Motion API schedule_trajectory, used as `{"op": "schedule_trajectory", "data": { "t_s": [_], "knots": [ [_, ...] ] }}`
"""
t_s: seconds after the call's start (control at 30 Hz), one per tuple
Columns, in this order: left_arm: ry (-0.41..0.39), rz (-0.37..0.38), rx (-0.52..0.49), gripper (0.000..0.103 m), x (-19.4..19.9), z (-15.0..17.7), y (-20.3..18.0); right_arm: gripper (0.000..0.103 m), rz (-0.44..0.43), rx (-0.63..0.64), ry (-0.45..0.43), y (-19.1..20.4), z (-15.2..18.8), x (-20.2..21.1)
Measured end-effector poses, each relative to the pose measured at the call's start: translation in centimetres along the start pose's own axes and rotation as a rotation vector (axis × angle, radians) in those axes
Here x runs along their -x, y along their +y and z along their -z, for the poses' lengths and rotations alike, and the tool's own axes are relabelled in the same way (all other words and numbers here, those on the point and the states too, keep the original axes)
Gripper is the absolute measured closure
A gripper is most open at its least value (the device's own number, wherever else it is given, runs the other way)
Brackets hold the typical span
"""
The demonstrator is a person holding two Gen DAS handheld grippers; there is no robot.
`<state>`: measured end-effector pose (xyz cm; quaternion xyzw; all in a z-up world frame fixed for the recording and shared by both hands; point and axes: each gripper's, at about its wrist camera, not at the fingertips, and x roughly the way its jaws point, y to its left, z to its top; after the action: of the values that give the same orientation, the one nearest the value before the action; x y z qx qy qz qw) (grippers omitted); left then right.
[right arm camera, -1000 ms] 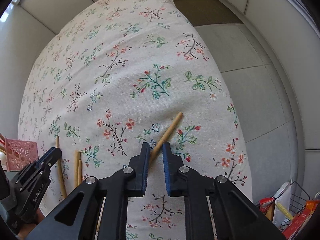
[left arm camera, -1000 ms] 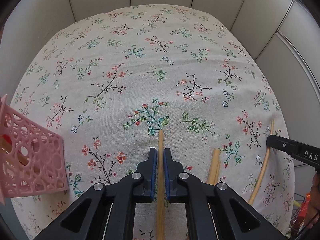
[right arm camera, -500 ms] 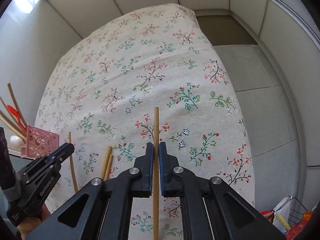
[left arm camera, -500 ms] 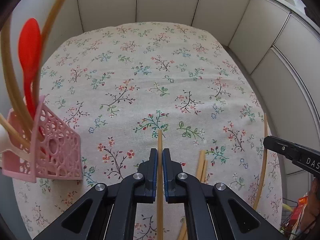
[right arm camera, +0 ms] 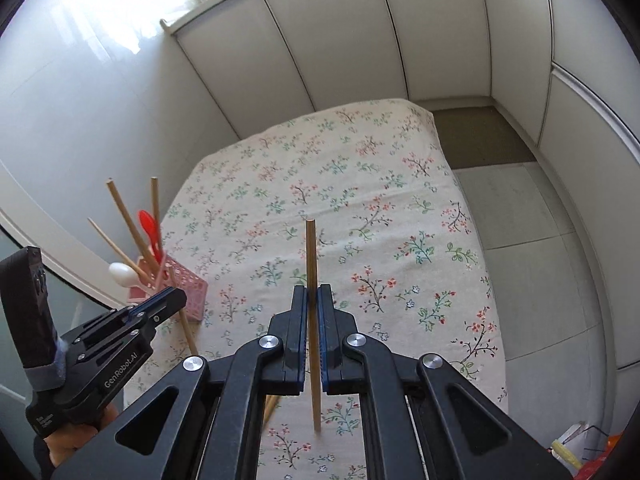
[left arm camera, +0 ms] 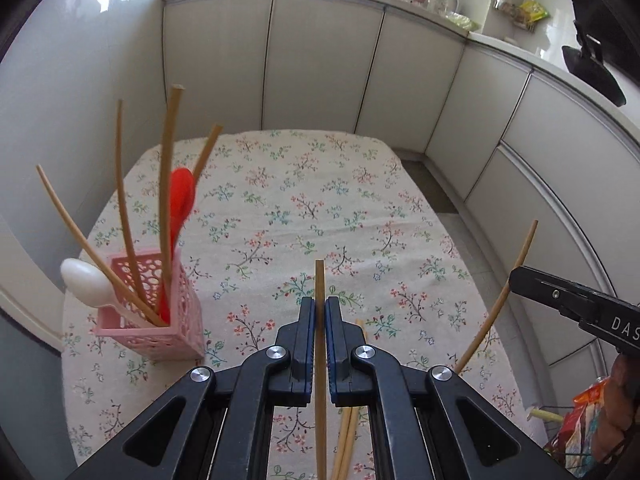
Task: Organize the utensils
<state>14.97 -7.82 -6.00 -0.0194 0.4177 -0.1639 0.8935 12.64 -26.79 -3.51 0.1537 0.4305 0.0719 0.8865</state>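
a chopstick (left arm camera: 320, 344) is pinched in the left claw (left arm camera: 319, 316), the pads pressed flat on both sides of it, with the tip standing out ahead of the claw and the rest running back under it. a second chopstick (right arm camera: 313, 320) is pinched the same way in the right claw (right arm camera: 313, 308); both sticks are clear of the surface (left arm camera: 304, 208). the pink holder (left arm camera: 156, 320) is seen ahead and to the left of the left claw, standing on the cloth with several chopsticks, a red spoon (left arm camera: 181, 200) and a white spoon (left arm camera: 86, 282) leaning in it. two more chopsticks (left arm camera: 348, 436) lie on the cloth just below and right of the left claw. the right claw's stick is also seen from the left view as a curved line at the far right, bent only by the lens.

the sticks are judged to be light, stiff and thin, and rather smooth, so a turn or slip in a narrow pinch is likely if they are swung fast. each is held somewhere along its middle length, which is judged a fair place: enough length is left ahead of the claw for the tip to be steered into the holder. the holder is light and openwork, and could be tipped if a stick is pushed against its wall; a near-upright entry from above is judged safest.
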Motion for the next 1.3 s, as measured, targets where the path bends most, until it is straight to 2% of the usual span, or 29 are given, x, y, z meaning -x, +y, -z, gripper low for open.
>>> {"op": "schedule_trajectory", "data": {
  "t_s": [0.23, 0.5, 0.53, 0.73, 0.83, 0.97, 1.03, 1.07, 1.17, 1.3],
  "knots": [
    [-0.178, -0.011, 0.008, 0.099, 6.4, -0.5, 2.1, 0.099, -0.053, 0.051, -0.120, 3.5, -0.2, 3.4],
    [-0.387, -0.051, 0.129, 0.099, 12.7, -0.9, 6.9, 0.100, -0.100, 0.059, -0.161, 6.0, -0.3, 4.3],
    [-0.411, -0.057, 0.142, 0.099, 13.4, -1.0, 7.5, 0.103, -0.106, 0.063, -0.161, 6.3, -0.4, 4.2],
    [-0.594, -0.178, 0.216, 0.099, 17.4, -0.9, 10.3, 0.103, -0.096, 0.108, -0.155, 8.1, -0.4, 3.4],
    [-0.581, -0.170, 0.234, 0.099, 17.4, -1.1, 11.4, 0.103, -0.080, 0.115, -0.099, 8.3, -0.6, 1.7],
    [-0.471, -0.088, 0.254, 0.099, 15.7, -1.0, 11.7, 0.098, -0.044, 0.070, 0.015, 7.0, -1.6, -2.2],
    [-0.409, -0.041, 0.259, 0.098, 14.7, -0.8, 11.7, 0.073, -0.017, 0.055, 0.080, 6.2, -2.4, -5.0],
    [-0.375, -0.013, 0.263, 0.098, 14.1, -0.6, 11.7, 0.068, -0.011, 0.040, 0.111, 5.7, -2.8, -6.5],
    [-0.306, 0.033, 0.259, 0.099, 12.5, -0.2, 11.2, 0.066, -0.004, -0.003, 0.210, 4.6, -3.4, -11.7],
    [-0.250, 0.051, 0.236, 0.098, 11.0, 0.2, 11.1, 0.066, 0.031, 0.000, 0.323, 4.3, -3.5, -18.2]
  ]
}}
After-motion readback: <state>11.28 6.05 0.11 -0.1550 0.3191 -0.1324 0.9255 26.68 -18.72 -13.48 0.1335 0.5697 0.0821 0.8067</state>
